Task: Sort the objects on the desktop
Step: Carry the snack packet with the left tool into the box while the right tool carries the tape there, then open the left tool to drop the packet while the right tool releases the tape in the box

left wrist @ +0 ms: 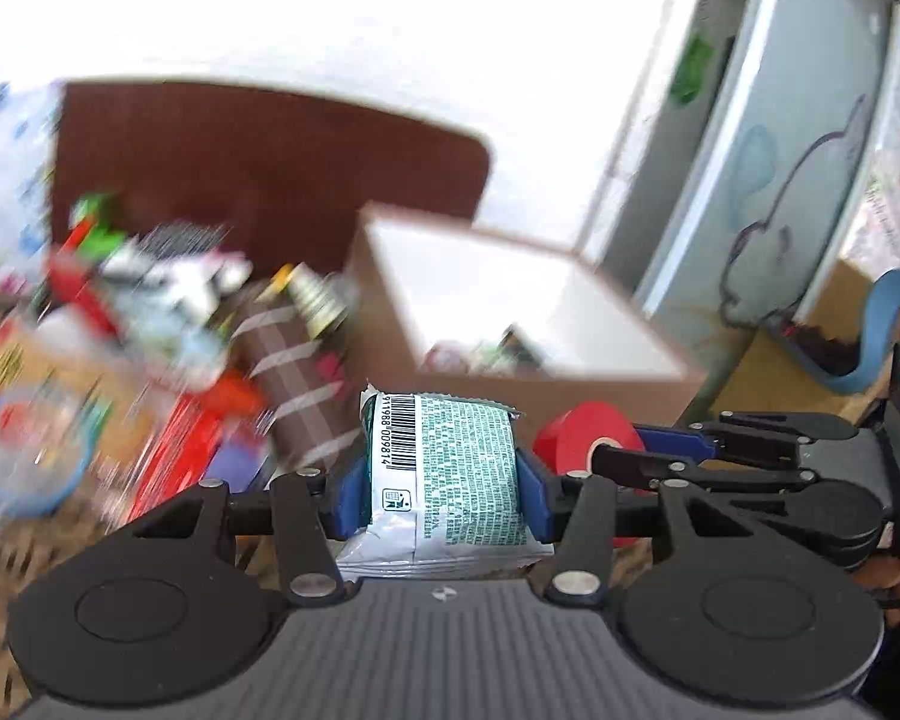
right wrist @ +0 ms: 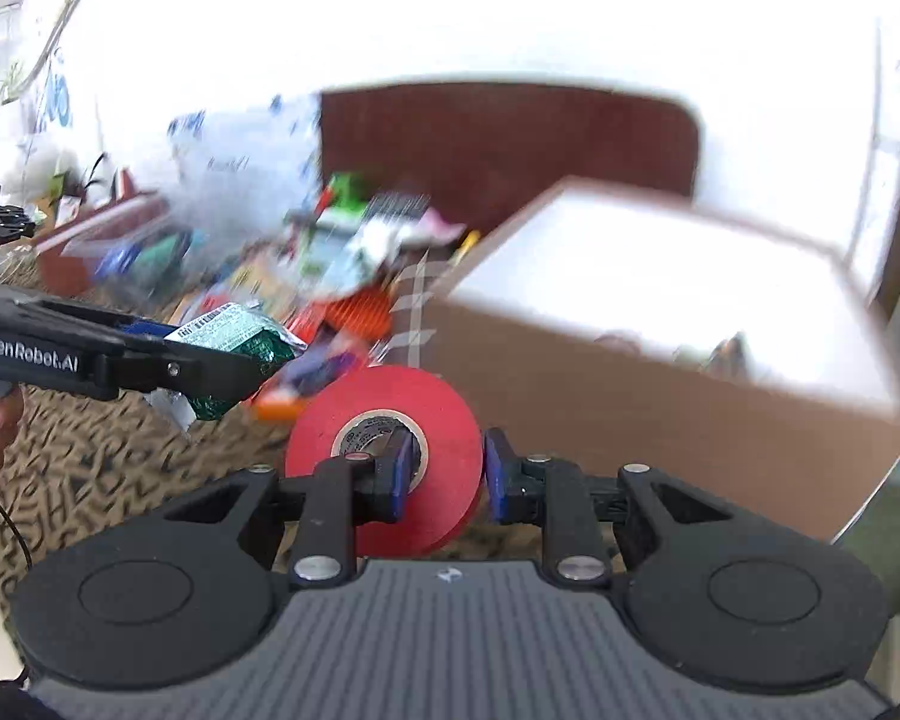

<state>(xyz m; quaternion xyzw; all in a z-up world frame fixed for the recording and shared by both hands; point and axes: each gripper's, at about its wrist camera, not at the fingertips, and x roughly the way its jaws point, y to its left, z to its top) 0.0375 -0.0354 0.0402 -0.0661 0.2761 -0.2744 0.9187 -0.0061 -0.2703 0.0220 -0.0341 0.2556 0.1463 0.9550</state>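
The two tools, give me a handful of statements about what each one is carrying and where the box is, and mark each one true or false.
1. The left tool is shut on a green and silver packet. True.
2. The right tool is open and carries nothing. False: it grips a red tape roll, one finger through the core and one outside the roll.
3. The cardboard box already has some items inside. True, though they are too blurred to name.
4. The packet shows a barcode on the side facing the left wrist camera. True.
5. The tape roll is blue. False: it is red.
6. The packet lies inside the box. False: it is held in the left tool, outside the box.
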